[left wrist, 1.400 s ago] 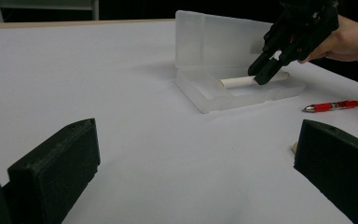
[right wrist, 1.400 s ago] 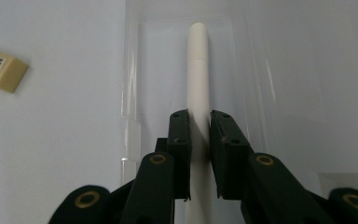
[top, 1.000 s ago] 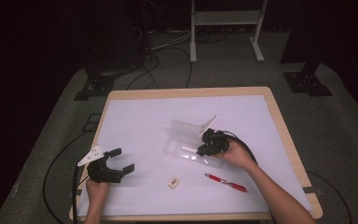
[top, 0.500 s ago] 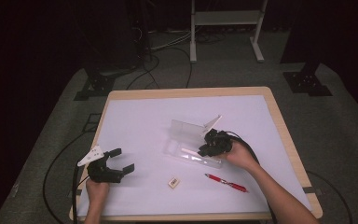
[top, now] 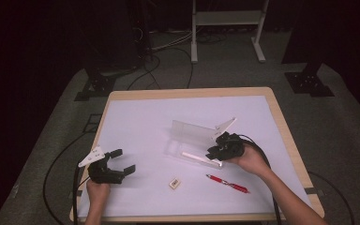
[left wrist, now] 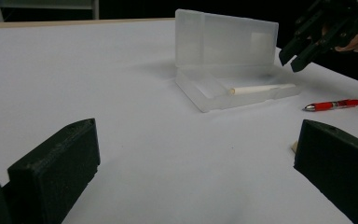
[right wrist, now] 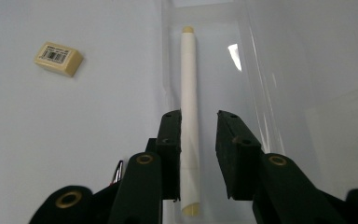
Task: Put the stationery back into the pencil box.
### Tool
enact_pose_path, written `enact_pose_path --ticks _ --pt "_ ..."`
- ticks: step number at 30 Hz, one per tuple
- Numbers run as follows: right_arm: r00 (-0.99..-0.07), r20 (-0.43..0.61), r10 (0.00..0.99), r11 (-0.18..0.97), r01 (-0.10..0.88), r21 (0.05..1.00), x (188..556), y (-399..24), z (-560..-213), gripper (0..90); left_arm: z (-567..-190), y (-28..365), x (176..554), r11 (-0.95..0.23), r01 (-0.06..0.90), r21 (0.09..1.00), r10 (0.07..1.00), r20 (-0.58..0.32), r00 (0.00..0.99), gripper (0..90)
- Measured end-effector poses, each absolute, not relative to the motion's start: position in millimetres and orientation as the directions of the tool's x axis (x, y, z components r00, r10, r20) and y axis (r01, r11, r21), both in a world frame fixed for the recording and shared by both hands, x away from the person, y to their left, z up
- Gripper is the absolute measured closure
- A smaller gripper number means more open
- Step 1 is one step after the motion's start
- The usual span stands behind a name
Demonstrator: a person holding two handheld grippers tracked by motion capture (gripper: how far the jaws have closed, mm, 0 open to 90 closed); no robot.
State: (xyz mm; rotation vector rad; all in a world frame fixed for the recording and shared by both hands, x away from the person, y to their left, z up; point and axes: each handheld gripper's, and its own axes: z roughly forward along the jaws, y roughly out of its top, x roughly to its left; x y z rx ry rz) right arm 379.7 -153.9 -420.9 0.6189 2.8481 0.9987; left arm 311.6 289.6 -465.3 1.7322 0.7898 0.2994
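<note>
A: Where's the white pen [right wrist: 189,116] sitting right now?

B: Lying flat in the tray of the clear plastic case [top: 191,152], mid-table. The case's lid is standing open behind the tray.

A: Is the right gripper [top: 217,151] holding it?

B: No. Its jaws have just been opening. In the right gripper view they're straddling the pen's near end with a gap on the right side, and the left jaw is just beside the pen or touching it; I can't tell which. Not pinching. In the left gripper view the right gripper is hanging above the case's right end.

A: And the left gripper [top: 117,165]?

B: It's sitting near the table's front-left, well apart from the case. Jaws are spread wide with nothing between them, just bare white table [top: 140,122].

A: Anything else lying around?

B: A red pen [top: 227,183] is lying on the table just in front of the right hand [top: 249,159]. A small beige eraser [top: 174,183] with a barcode label is lying between the two grippers, nearer the front edge.
</note>
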Motion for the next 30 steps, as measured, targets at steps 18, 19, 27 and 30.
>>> enact_pose_path --ticks 18,19,27,30 --pt "-0.914 0.082 0.398 0.688 0.356 0.632 349 -175 -417 66.4 -465 289 312 -0.118 0.353 0.928 0.644 -0.199 0.739 0.0" --pt "-0.912 0.085 0.401 0.687 0.361 0.631 347 -176 -417 66.2 -465 289 312 -0.119 0.353 0.928 0.644 -0.199 0.739 0.0" --pt "-0.907 0.104 0.408 0.677 0.377 0.632 333 -186 -422 64.8 -465 289 312 -0.12 0.354 0.927 0.644 -0.198 0.739 0.0" --pt "-0.906 0.106 0.41 0.678 0.38 0.629 329 -189 -424 64.3 -465 290 312 -0.124 0.351 0.928 0.643 -0.194 0.741 0.0"
